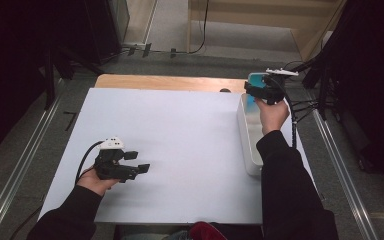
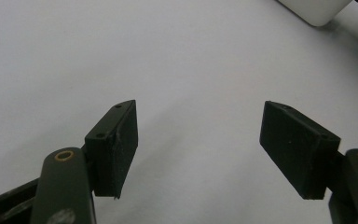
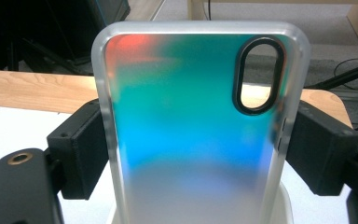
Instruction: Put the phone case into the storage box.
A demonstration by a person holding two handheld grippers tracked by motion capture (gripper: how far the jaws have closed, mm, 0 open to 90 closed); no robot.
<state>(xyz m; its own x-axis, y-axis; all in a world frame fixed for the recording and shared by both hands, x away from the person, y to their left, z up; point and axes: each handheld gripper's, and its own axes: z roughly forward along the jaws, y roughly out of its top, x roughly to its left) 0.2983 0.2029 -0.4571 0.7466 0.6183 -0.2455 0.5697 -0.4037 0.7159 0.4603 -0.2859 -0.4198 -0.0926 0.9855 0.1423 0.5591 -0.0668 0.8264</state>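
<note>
High view: one phone case [image 1: 254,80], two grippers.

The high view is dim, with black corners left and right; only the white table top [image 1: 180,145] catches soft, even light. Both gripper views look slightly soft; faint shadows lie beneath the jaws; no hard glare.

In your right gripper view, the phone case [image 3: 196,130] is cut off by the bottom edge. Your forearm hides part of the white bin [image 1: 247,135] in the high view.
</note>
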